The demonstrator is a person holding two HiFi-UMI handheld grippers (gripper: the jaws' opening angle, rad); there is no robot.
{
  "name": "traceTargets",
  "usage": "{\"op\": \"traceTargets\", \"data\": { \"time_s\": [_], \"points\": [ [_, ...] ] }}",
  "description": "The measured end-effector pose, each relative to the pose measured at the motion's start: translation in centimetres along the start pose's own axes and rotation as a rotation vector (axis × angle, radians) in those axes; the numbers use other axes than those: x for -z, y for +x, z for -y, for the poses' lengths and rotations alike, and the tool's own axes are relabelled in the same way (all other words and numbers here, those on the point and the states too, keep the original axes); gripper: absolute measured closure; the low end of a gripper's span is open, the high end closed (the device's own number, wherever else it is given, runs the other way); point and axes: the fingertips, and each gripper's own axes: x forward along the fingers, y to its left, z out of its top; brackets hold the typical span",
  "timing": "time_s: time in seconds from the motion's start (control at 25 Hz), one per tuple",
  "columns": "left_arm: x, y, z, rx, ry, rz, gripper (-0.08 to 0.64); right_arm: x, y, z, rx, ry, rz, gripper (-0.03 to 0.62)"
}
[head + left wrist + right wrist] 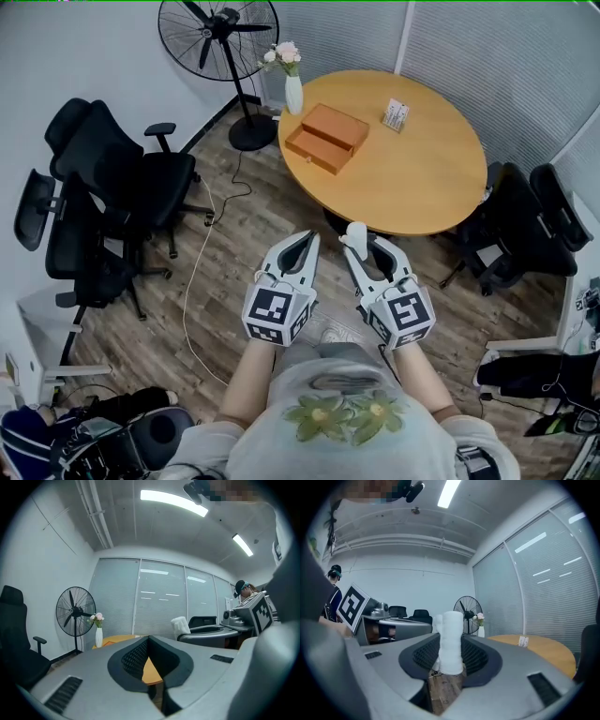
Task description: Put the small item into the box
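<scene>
Head view gives me most of the room: a round wooden counter (422,178) stands on a plank floor (262,216), backed by walls of pale vertical blinds (487,47). On the counter's far left part sits the orange box (328,136), which looks like two flat pieces, the upper one lying offset over the lower. A white vase (293,94) of flowers stands just beside it at the rim, and a small card stand (396,114) sits apart towards the back. The rest of the counter top is bare wood. A black pedestal fan (217,28) stands on the floor behind the vase, with a pale cable (202,253) trailing across the planks. Black office chairs cluster at the left (103,187), and another sits at the right (525,225). I see both grippers held level in front of the body, short of the counter's near edge. The right gripper (364,246) is clamped on the small white item (355,231), and its own view shows that item (451,639) standing upright between the ribbed pads, well apart from the box. The left gripper (307,236) has its jaws together at the tips with nothing between them. Left gripper view shows strip lights (173,501) along a grey ceiling.
</scene>
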Motion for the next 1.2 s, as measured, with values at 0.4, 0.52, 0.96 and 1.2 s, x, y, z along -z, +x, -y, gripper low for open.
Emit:
{"op": "traceTargets", "data": {
  "time_s": [0.4, 0.52, 0.96, 1.2],
  "points": [
    [2.6, 3.4, -0.8, -0.012, -0.033, -0.064, 0.560, 2.1, 1.6, 2.9, -0.018, 0.025, -0.042, 0.448],
    [2.9, 5.0, -1.2, 0.002, -0.037, -0.073, 0.560, 2.3, 2.4, 4.1, -0.007, 0.028, -0.050, 0.448],
    [2.2, 12.8, -6.9, 0.043, -0.057, -0.066, 0.560, 1.2, 9.5, 9.9, 0.037, 0.007, -0.057, 0.446],
    [0.0, 18.5, -12.2, 0.053, 0.010, -0.049, 0.560, -0.8, 16.2, 13.6, 0.063, -0.013, -0.041, 0.446]
  ]
}}
